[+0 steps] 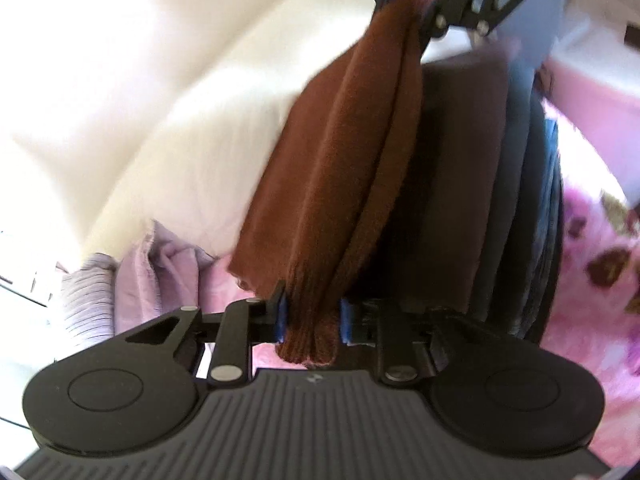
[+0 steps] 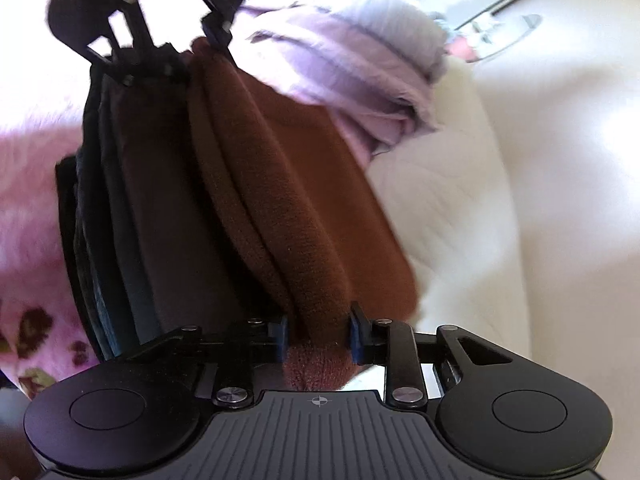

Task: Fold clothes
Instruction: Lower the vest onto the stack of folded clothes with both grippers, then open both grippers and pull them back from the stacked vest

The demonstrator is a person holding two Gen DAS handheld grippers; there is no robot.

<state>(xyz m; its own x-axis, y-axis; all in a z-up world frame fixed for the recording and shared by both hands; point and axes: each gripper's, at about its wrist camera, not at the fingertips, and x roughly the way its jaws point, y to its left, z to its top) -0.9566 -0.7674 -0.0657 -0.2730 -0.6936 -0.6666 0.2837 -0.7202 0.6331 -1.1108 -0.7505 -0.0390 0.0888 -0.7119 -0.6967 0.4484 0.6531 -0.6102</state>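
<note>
left tool (image 1: 311, 318) – pinching brown knit garment (image 1: 336, 168) | right tool (image 2: 319, 334) – pinching the other end

White quilt (image 2: 500, 200); pink floral blanket (image 1: 600, 240)

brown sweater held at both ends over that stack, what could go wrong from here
1. Each gripper, left and right, pinches only a bunched end of the brown sweater, so an end could slip out.
2. The sweater hangs right beside the stack of dark folded clothes; setting it down could drag the stack askew.
3. The folded layers look uneven, so they may splay open on the white bedding.
</note>
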